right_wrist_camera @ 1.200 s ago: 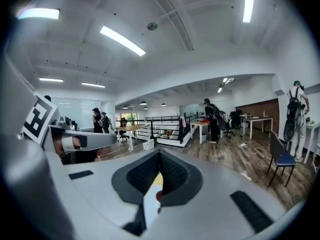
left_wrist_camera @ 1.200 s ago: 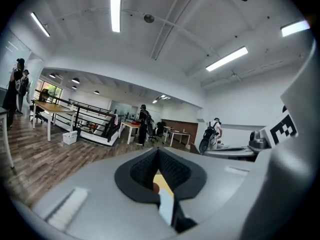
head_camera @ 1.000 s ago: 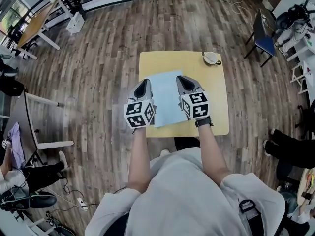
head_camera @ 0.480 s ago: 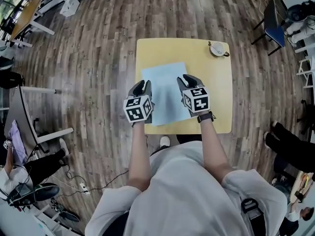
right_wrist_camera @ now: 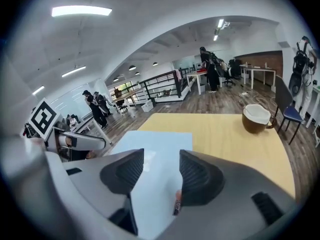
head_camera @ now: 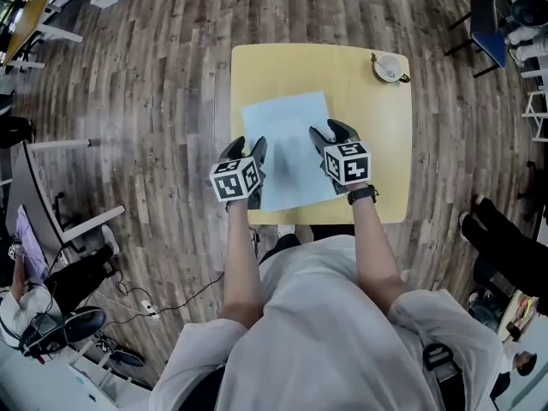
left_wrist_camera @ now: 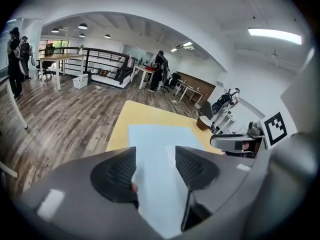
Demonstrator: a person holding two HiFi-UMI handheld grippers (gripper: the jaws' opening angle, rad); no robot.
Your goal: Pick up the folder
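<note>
A light-blue folder [head_camera: 287,139] lies flat on the small yellow table [head_camera: 377,144]. My left gripper [head_camera: 247,149] hovers over the folder's near left edge and my right gripper [head_camera: 332,133] over its near right edge. Both point forward and down. In the left gripper view the folder [left_wrist_camera: 160,139] shows through the gap of the left gripper [left_wrist_camera: 155,161], whose jaws are opening with nothing pressed between the pads. In the right gripper view the folder [right_wrist_camera: 162,144] shows the same way between the opening jaws of the right gripper [right_wrist_camera: 161,166].
A brown-and-white cup [head_camera: 390,67] stands at the table's far right corner, also the cup [right_wrist_camera: 256,118] right of the folder. A blue chair [head_camera: 488,15] stands beyond it. Someone's legs [head_camera: 501,247] are at the right. Desks and people surround the table on the wooden floor.
Both grippers have sunk toward the table and tipped further down over the folder's near edge. Their jaws, shut a second ago, now stand apart.
</note>
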